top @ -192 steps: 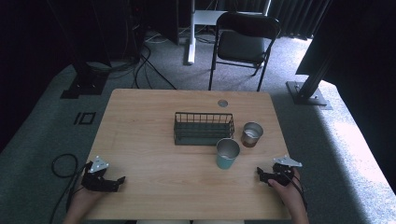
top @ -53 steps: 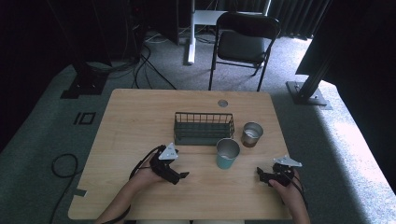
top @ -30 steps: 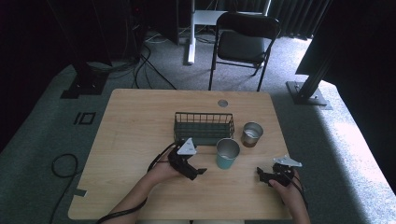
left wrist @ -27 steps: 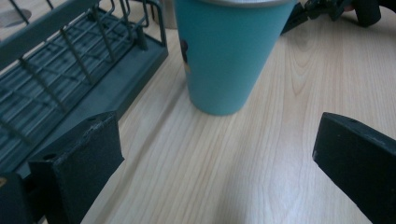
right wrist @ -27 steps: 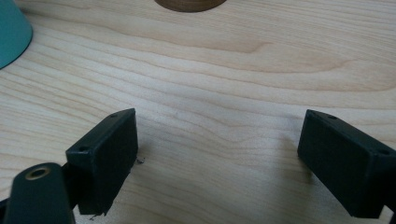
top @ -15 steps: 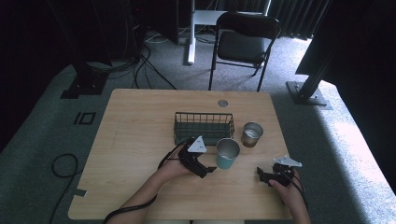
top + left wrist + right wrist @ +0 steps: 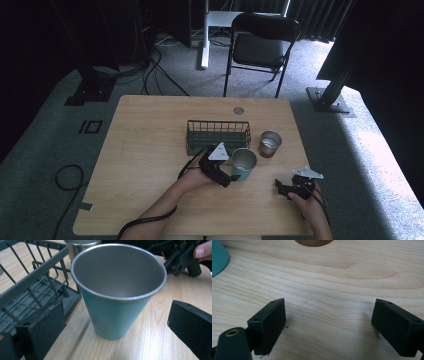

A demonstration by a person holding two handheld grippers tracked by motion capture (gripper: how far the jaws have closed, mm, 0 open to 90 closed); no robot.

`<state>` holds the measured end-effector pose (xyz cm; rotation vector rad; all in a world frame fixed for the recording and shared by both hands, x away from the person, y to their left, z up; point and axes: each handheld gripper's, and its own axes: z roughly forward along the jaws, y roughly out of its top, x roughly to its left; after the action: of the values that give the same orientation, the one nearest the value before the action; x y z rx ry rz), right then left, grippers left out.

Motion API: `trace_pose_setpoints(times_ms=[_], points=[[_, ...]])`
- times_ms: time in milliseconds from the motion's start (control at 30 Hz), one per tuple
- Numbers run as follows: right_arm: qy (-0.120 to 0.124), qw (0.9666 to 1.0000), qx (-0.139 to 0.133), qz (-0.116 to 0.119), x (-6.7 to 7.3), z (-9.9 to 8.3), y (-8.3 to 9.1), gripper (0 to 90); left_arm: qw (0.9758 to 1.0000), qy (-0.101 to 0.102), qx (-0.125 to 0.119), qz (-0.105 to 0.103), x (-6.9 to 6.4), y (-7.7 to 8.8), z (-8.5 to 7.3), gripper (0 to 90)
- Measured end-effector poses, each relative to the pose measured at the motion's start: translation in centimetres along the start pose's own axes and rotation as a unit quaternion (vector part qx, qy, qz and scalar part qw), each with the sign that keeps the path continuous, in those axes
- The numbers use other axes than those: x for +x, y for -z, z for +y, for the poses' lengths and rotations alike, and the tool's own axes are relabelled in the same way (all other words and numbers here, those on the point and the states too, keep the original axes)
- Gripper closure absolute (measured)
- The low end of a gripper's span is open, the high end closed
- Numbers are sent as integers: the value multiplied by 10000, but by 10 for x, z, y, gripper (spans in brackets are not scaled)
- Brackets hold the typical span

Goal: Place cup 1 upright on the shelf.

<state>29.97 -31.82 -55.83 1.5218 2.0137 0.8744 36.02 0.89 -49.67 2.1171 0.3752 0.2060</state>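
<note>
Left gripper view: the teal cup (image 7: 117, 290) stands upright and empty on the table (image 7: 160, 322), framed between the two black jaws, which are spread wide to either side of it with clear gaps; neither jaw touches the cup wall. In the high view the cup (image 7: 243, 163) sits near the table's middle, just in front of the wire basket (image 7: 218, 136), with a steel cup (image 7: 270, 143) just beside it to the right. The left gripper (image 7: 226, 176) is at the cup's lower left side.

Judgement: the step in hand is the approach to a grasp on the teal cup, not yet made. The next move calls for advancing a little further so the jaws straddle the wall below the rim, then closing squarely; the cup tapers downward, so a low grip may slip.

The right gripper (image 7: 286, 189) rests on the table near the right front edge, well apart from the cup, jaws spread, holding nothing.
</note>
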Motion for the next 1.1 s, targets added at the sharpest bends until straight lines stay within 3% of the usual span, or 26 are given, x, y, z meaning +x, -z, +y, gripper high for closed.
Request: trace_pose_setpoints(times_ms=[833,1100], points=[[3,10000,2,-1,0,0,0,118,10000,23,-59,-57,-2,-29,16,19],[12,10000,-1,-2,0,0,0,118,10000,30,-82,40,-1,-35,17,43]])
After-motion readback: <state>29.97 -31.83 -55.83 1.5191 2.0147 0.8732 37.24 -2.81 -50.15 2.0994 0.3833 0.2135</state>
